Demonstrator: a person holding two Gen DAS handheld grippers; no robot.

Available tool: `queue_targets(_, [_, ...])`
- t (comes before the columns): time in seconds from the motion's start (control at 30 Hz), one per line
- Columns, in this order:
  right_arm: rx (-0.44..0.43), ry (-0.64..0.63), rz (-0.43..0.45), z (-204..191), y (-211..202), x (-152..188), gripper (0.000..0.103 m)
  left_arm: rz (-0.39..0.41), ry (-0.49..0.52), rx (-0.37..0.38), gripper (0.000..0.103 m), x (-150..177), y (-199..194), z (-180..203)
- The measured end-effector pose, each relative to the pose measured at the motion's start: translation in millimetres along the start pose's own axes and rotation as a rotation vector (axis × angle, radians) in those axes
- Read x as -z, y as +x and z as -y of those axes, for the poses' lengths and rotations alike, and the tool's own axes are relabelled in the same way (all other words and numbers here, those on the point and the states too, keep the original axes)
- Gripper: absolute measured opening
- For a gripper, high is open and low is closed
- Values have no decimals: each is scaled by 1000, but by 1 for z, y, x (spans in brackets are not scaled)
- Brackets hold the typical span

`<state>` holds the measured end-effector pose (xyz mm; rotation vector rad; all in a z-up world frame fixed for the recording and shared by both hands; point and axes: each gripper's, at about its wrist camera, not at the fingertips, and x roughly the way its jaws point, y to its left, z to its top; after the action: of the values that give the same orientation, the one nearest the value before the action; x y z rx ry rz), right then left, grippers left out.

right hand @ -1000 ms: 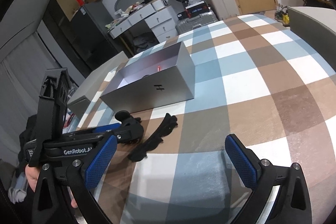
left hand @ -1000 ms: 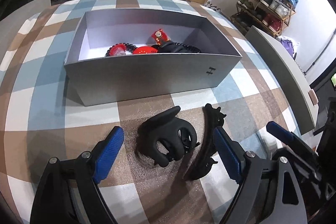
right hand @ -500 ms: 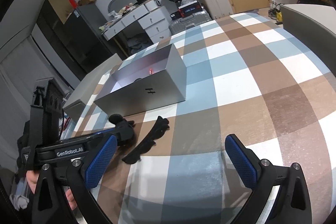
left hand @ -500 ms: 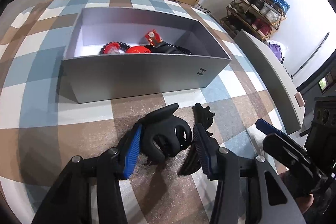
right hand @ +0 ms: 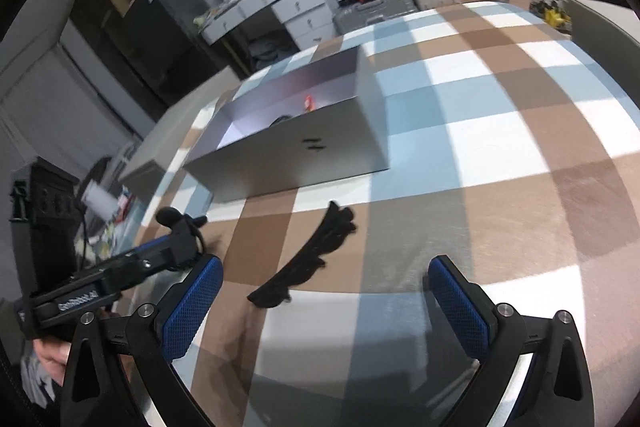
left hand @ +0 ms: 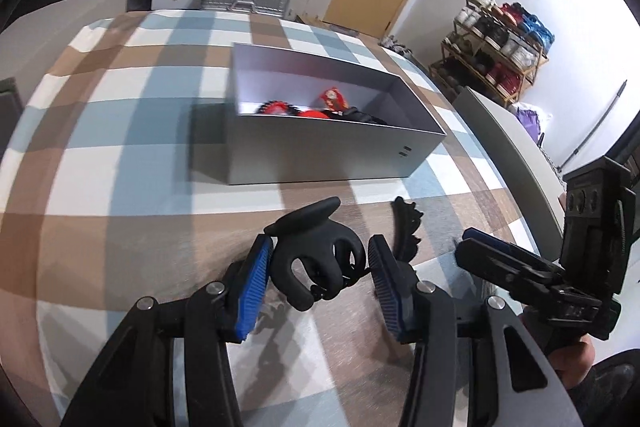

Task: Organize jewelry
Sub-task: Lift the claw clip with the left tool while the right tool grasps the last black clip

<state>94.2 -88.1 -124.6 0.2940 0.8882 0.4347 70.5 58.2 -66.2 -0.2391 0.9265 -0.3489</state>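
Observation:
My left gripper (left hand: 316, 267) is shut on a black claw hair clip (left hand: 316, 259) and holds it above the checked tablecloth. A long black toothed hair clip (left hand: 406, 231) lies just right of it; it also shows in the right wrist view (right hand: 312, 259). A grey open box (left hand: 320, 155) stands beyond, with red and black jewelry (left hand: 316, 109) inside. My right gripper (right hand: 324, 303) is open and empty, hovering close over the long clip. The left gripper also shows at the left of the right wrist view (right hand: 172, 247).
The box (right hand: 296, 151) sits mid-table on the checked cloth (right hand: 500, 131). Grey chair backs (left hand: 504, 131) stand at the table's right edge. Drawers, suitcases and a shoe rack (left hand: 496, 39) lie beyond the table.
My left gripper closed on the claw clip and lifted it, swinging so the box now sits farther right. My right gripper moved closer to the long clip.

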Motion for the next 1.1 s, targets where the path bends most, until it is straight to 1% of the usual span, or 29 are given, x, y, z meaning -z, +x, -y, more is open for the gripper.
queue_targets(0.1, [21,-50,-14,-12,10,-3,102,17,-7,-24,43,3,-5,-7])
queue_targets(0.2, [53,-96,-26,-23,21,-6,95,29,-14,-34,43,4,-7,-12])
queue_targets(0.27, [58,-119,-43,-28,28,-7,93,34,-21,-36,43,6,-10,-15])
queue_targets(0.3, [68,-140,-52,-30,32,-8,91,34,-25,-34,43,6,-10,-17])
queue_targets(0.33, [101,-159,-57,-32,36,-8,84,35,-27,-36,43,7,-11,-18])
queue_targets(0.43, [194,-228,-63,-40,43,-8,75,45,-31,-44,43,9,-15,-23])
queue_targets(0.47, [213,-246,-62,-41,44,-7,73,45,-33,-47,43,9,-16,-23])
queue_targets(0.53, [277,-309,-65,-48,49,-3,68,46,-42,-51,43,11,-17,-24])
queue_targets(0.6, [313,-348,-62,-52,50,0,52,53,-39,-40,43,13,-20,-24])
queue_targets(0.63, [304,-354,-61,-53,49,1,45,57,-37,-39,43,13,-21,-24])
queue_targets(0.67, [297,-355,-59,-53,48,1,41,61,-34,-36,43,13,-22,-23])
queue_targets(0.7, [300,-356,-58,-53,48,1,31,63,-32,-32,44,13,-23,-23])
queue_targets(0.73, [297,-357,-56,-52,47,1,27,64,-31,-28,44,14,-23,-22])
queue_targets(0.8, [286,-359,-56,-50,46,1,26,67,-27,-24,44,14,-24,-22])
queue_targets(0.83, [273,-360,-58,-48,44,0,24,68,-27,-23,44,14,-25,-23])
queue_targets(0.87, [255,-353,-61,-47,41,0,23,71,-28,-21,44,14,-26,-23])
queue_targets(0.97, [210,-302,-62,-39,35,0,23,72,-30,-19,44,15,-26,-23])
queue_targets(1.1, [186,-273,-33,-35,25,0,23,69,-31,-19,43,16,-27,-21])
